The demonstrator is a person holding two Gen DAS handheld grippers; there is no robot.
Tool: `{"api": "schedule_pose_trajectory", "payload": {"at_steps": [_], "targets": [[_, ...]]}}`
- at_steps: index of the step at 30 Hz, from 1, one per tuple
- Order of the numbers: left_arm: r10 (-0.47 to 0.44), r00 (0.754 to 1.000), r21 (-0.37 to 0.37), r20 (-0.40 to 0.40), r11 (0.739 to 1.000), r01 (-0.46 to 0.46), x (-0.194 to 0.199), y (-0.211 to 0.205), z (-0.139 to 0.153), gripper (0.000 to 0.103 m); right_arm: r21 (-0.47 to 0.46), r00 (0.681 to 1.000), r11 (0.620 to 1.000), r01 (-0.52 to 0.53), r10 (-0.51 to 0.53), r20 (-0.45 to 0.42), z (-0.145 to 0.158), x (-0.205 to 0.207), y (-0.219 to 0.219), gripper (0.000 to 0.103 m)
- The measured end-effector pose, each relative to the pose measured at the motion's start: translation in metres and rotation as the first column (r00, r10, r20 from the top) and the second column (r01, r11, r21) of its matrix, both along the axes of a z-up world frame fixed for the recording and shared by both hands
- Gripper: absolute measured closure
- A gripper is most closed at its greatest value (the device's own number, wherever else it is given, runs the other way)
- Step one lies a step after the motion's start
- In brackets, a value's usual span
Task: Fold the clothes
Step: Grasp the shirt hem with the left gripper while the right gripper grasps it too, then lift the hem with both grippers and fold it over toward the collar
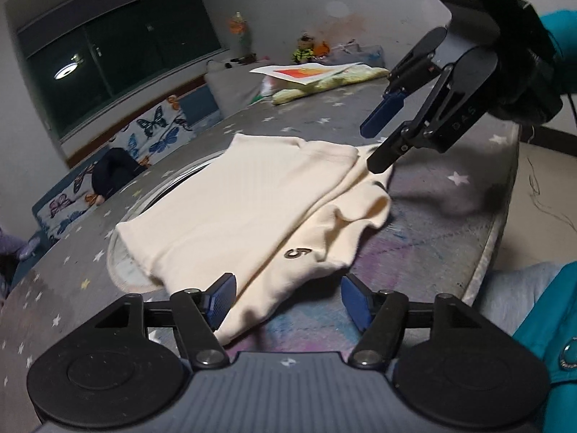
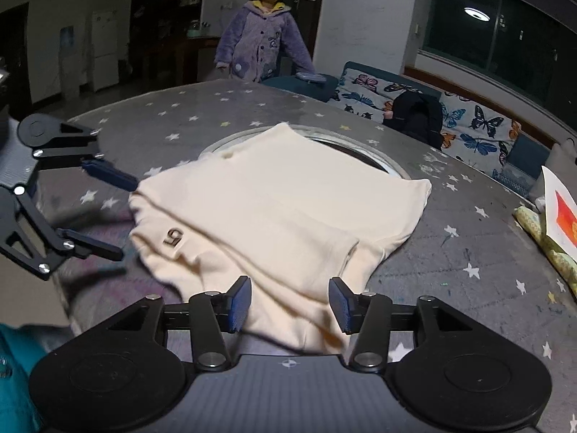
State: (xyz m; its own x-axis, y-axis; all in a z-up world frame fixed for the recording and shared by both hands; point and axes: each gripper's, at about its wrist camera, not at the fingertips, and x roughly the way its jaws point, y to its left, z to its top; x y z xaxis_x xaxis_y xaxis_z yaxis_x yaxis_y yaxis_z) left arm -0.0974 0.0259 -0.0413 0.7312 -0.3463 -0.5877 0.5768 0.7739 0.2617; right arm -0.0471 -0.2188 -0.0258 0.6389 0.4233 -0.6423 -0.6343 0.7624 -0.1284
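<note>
In the left wrist view, the dark window sits far out beyond the left jaw, with a ceiling lamp mirrored in its glass, and below it runs a butterfly-print sofa holding a dark bag. The round tabletop, covered in grey cloth with pale stars, fills the space ahead of the jaws. The left gripper has its jaws spread wide, hovering at the near edge of the cream garment; the left blue pad touches or overlaps the cloth's near hem, the right pad is clear of it. The garment lies folded, partly over a round recess in the tabletop, with a small "5" mark just ahead of the jaws. Farther right, the right gripper stands with its jaws apart, the lower finger tip at the garment's far corner. Beyond it lie a yellow-green cloth and a sheet of paper.

In the right wrist view, the right gripper is spread over the garment's near fold. A child in a purple robe stands beyond the tabletop.
</note>
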Motion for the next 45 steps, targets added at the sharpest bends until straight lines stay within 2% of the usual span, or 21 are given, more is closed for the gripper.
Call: {"api": "schedule_pose_trajectory", "payload": {"at_steps": [6,7,8,10,11,13,15,18,27,33,34,36,38,39,42,45], "targets": [[-0.059,0.998,0.061,0.032,0.997,0.057,-0.006,-0.014,-0.01,0.039,-0.029,1.0,1.0,-0.005,0.004,-0.015,-0.004,-0.012,-0.005,0.047],[-0.069,0.997,0.071,0.037,0.995,0.066,-0.007,-0.016,-0.012,0.042,-0.034,1.0,0.999,-0.007,0.006,-0.016,-0.004,-0.014,-0.006,0.047],[-0.079,0.996,0.081,0.042,0.994,0.076,-0.008,-0.018,-0.013,0.046,-0.037,1.0,0.999,-0.01,0.009,-0.018,-0.005,-0.016,-0.006,0.046],[-0.099,0.994,0.102,0.052,0.99,0.094,-0.01,-0.023,-0.017,0.063,-0.045,1.0,0.999,-0.018,0.017,-0.023,-0.008,-0.019,-0.007,0.045],[-0.11,0.992,0.112,0.057,0.988,0.103,-0.011,-0.025,-0.018,0.068,-0.05,0.999,0.999,-0.022,0.021,-0.026,-0.01,-0.02,-0.006,0.045],[-0.102,0.993,0.099,0.059,0.99,0.096,-0.009,-0.024,-0.016,0.082,-0.055,0.999,0.998,-0.031,0.029,-0.032,-0.012,-0.022,-0.004,0.045],[-0.093,0.994,0.086,0.061,0.992,0.088,-0.007,-0.023,-0.014,0.089,-0.063,0.999,0.997,-0.039,0.038,-0.03,-0.015,-0.023,-0.002,0.045],[-0.081,0.995,0.066,0.063,0.995,0.076,-0.003,-0.022,-0.01,0.093,-0.073,0.998,0.996,-0.057,0.055,-0.025,-0.018,-0.027,0.001,0.043],[-0.046,0.997,0.009,0.062,0.999,0.046,0.01,-0.018,-0.001,0.094,-0.154,0.988,0.982,-0.11,0.125,0.092,-0.025,-0.035,0.016,0.031],[-0.036,0.999,-0.017,0.041,0.999,0.037,0.022,-0.015,0.0,0.093,-0.145,0.978,0.979,-0.144,0.163,0.132,-0.028,-0.024,0.028,0.033],[-0.038,0.999,-0.018,0.038,0.999,0.038,0.023,-0.015,0.0,0.092,-0.132,0.98,0.981,-0.141,0.157,0.122,-0.028,-0.02,0.029,0.035],[-0.043,0.998,-0.01,0.037,0.999,0.043,0.021,-0.014,-0.003,0.088,-0.104,0.985,0.985,-0.137,0.147,0.091,-0.027,-0.013,0.029,0.06],[-0.05,0.998,0.006,0.04,0.999,0.05,0.017,-0.012,-0.006,0.086,-0.074,0.989,0.988,-0.135,0.139,0.054,-0.026,-0.007,0.029,0.073],[-0.056,0.998,0.015,0.042,0.998,0.055,0.014,-0.011,-0.007,0.081,-0.062,0.99,0.99,-0.129,0.132,0.04,-0.026,-0.004,0.028,0.079],[-0.07,0.996,0.048,0.049,0.997,0.068,0.007,-0.008,-0.012,0.067,-0.019,0.994,0.994,-0.11,0.11,-0.001,-0.023,0.005,0.024,0.084],[-0.073,0.995,0.093,0.065,0.993,0.067,0.003,-0.005,-0.018,0.066,0.017,0.995,0.995,-0.097,0.097,-0.024,-0.019,0.009,0.02,0.085]]}}
